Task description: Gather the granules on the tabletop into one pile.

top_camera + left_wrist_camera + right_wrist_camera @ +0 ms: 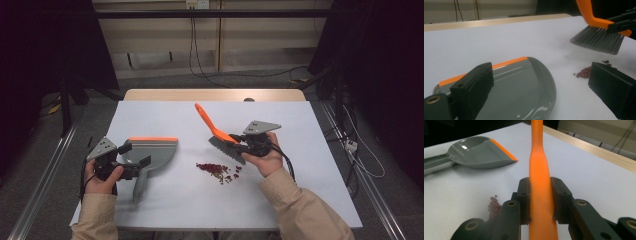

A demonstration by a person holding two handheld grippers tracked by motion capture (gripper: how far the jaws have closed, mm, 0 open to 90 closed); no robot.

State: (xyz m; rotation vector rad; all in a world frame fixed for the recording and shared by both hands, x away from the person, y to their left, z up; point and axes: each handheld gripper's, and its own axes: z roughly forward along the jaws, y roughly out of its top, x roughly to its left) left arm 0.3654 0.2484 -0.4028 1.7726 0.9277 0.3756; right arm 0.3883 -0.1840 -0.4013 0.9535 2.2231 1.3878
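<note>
A grey dustpan (155,150) with an orange lip (509,62) lies on the white table, its handle (140,186) pointing toward the person. My left gripper (135,154) stands open over the pan's rear, jaws wide apart (541,75), and the right-hand jaw is clear of the pan. My right gripper (240,142) is shut on the orange handle (539,182) of a hand brush. The brush's grey bristles (226,149) (599,40) hang just behind a small heap of dark red beans (219,171) (585,72) (494,205).
The white table top (300,125) has bare room behind and on both sides of the brush. A wooden strip (215,95) runs along its far edge. Cables (200,70) lie on the floor beyond the table.
</note>
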